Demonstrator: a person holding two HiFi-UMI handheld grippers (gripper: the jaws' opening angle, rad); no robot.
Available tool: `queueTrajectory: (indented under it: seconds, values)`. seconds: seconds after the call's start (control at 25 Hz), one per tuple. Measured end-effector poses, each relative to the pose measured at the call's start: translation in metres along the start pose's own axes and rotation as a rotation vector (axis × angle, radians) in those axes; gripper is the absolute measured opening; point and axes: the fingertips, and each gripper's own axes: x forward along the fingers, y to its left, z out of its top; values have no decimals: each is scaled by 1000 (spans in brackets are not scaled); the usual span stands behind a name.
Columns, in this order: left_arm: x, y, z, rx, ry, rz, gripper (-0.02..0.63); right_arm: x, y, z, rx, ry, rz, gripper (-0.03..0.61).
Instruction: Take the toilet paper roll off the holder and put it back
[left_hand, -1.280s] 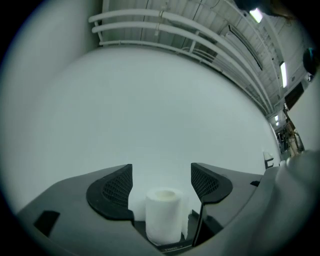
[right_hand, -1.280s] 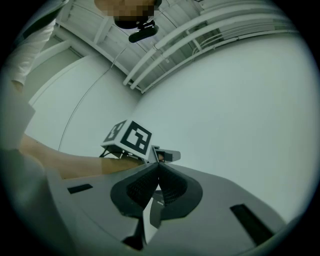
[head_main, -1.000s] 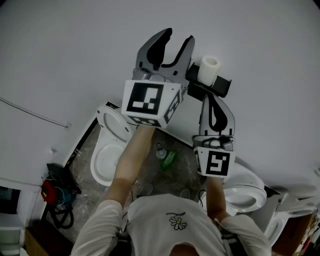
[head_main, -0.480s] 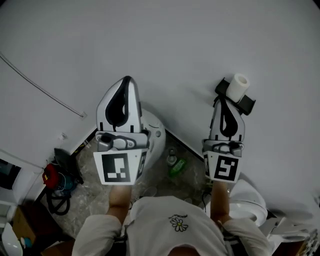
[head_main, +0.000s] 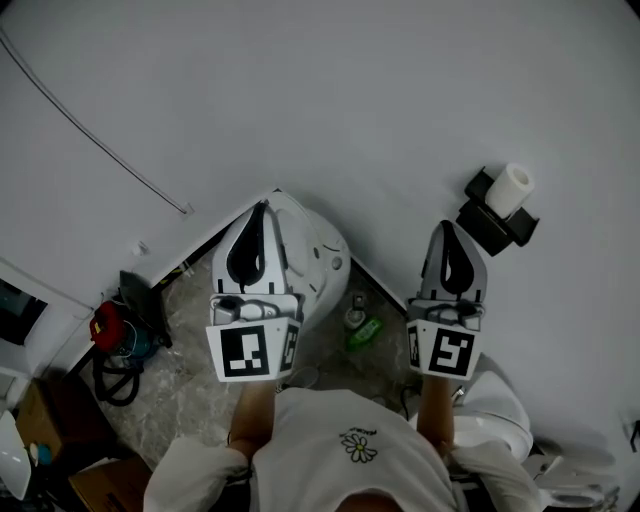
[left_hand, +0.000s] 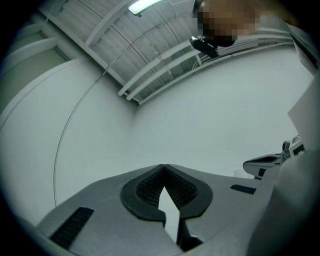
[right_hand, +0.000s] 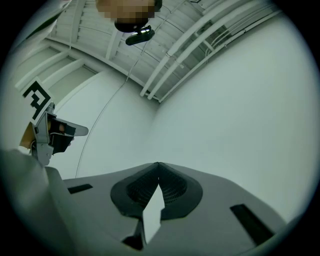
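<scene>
now, white toilet paper roll (head_main: 516, 188): seated on the black wall-mounted holder (head_main: 488, 224) — fits either awaiting lift-off or already returned.
left gripper (head_main: 261, 206): closed tight on nothing, well apart from the roll, likely idle.
right gripper (head_main: 446, 226): likewise pinched together, empty — near the holder, not touching.

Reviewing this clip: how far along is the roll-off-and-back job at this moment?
It looks finished. Done: the toilet paper roll sits on its black holder. In hand: nothing; the left tongs and right tongs are both shut, empty and apart from the roll. Left: nothing that shows.
</scene>
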Motion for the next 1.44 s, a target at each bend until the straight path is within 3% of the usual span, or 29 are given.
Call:
queueTrajectory:
  seconds: [0.4,1.44]
  values:
    - [-4,0,3,41,-1,3,17,-4,10,4,0,3,12,9]
    - [-17,1,-4,29,30,10,17,-9,30,9,14,13,52,9]
